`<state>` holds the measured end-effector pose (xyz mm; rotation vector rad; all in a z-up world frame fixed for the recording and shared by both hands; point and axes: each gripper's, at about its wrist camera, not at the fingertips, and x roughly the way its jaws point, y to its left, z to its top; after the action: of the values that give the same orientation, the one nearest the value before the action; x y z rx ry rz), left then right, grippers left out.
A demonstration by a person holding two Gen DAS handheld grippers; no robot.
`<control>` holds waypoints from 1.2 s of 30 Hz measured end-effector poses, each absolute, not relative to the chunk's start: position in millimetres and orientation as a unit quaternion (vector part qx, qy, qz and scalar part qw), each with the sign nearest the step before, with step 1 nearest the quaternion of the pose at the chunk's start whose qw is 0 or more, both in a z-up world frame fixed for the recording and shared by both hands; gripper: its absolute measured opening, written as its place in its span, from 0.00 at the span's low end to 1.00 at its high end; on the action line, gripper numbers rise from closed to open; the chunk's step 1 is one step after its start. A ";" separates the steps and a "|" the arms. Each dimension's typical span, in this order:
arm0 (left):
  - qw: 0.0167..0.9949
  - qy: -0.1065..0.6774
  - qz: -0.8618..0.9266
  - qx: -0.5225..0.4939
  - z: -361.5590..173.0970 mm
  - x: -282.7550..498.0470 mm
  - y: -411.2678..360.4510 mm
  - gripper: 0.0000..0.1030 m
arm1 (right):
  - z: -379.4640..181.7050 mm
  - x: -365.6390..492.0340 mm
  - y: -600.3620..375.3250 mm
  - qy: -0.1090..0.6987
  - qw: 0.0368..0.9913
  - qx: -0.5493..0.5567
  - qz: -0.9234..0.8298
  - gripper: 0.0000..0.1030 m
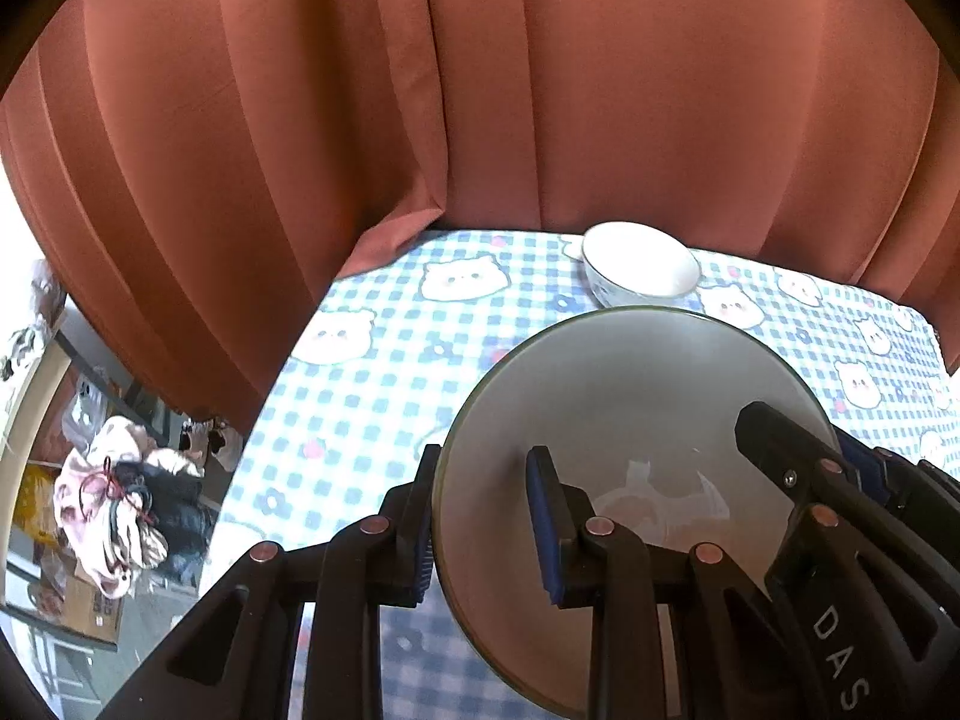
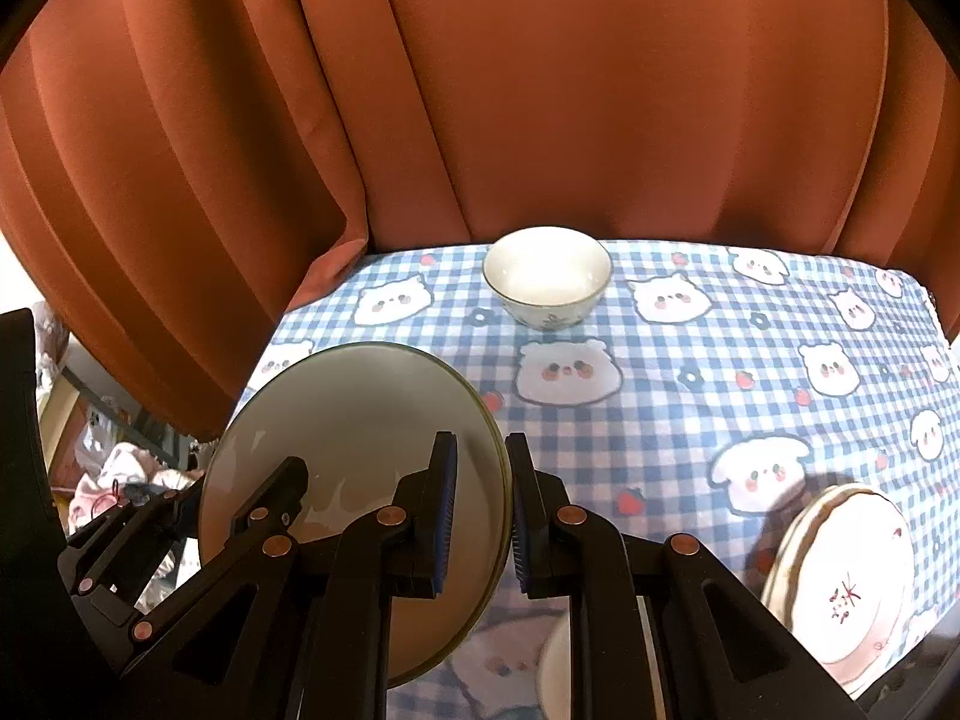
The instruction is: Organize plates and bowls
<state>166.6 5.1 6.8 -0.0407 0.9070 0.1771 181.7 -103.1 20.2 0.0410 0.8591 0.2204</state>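
Both grippers hold one round, pale grey plate (image 1: 630, 396) tilted above the table. My left gripper (image 1: 485, 468) is shut on its left rim, one blue pad on each face. My right gripper (image 2: 482, 450) is shut on the opposite rim of the plate (image 2: 348, 420). A finger of the right gripper (image 1: 774, 438) lies across the plate's face in the left wrist view. A finger of the left gripper (image 2: 276, 492) shows likewise in the right wrist view. A white bowl (image 2: 546, 276) (image 1: 642, 264) stands upright near the table's far edge.
The table wears a blue checked cloth with bear faces (image 2: 660, 396). A stack of patterned plates (image 2: 840, 576) sits at the near right, and a white dish edge (image 2: 558, 660) shows below my right gripper. A rust curtain (image 2: 540, 90) hangs behind. Clutter lies on the floor (image 1: 120, 510) at left.
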 end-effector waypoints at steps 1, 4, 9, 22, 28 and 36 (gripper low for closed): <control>0.895 0.438 0.087 -0.020 6.2 162.5 0.1 0.25 | 19.8 177.4 -108.3 0.415 0.903 0.018 0.108 0.19; 0.894 0.439 0.089 -0.017 3.7 152.4 -15.8 0.25 | 17.4 167.3 -120.0 0.414 0.903 0.010 0.114 0.19; 0.894 0.439 0.086 -0.017 -1.9 140.0 -40.8 0.25 | 11.1 149.2 -147.5 0.417 0.901 0.014 0.116 0.19; 0.879 0.472 0.060 -0.038 -34.6 124.8 -91.2 0.25 | -16.2 126.5 -210.3 0.440 0.892 0.004 0.099 0.19; 0.866 0.494 0.051 -0.058 -51.8 126.0 -99.7 0.25 | -28.6 127.9 -222.2 0.455 0.885 -0.001 0.095 0.19; 0.857 0.509 0.059 -0.060 -68.7 132.6 -102.3 0.25 | -48.2 138.9 -226.7 0.477 0.873 -0.005 0.098 0.19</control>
<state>132.6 -102.3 -68.7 -0.1251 1.0686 0.1241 138.9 -226.7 -48.2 -0.0104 0.9969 0.2038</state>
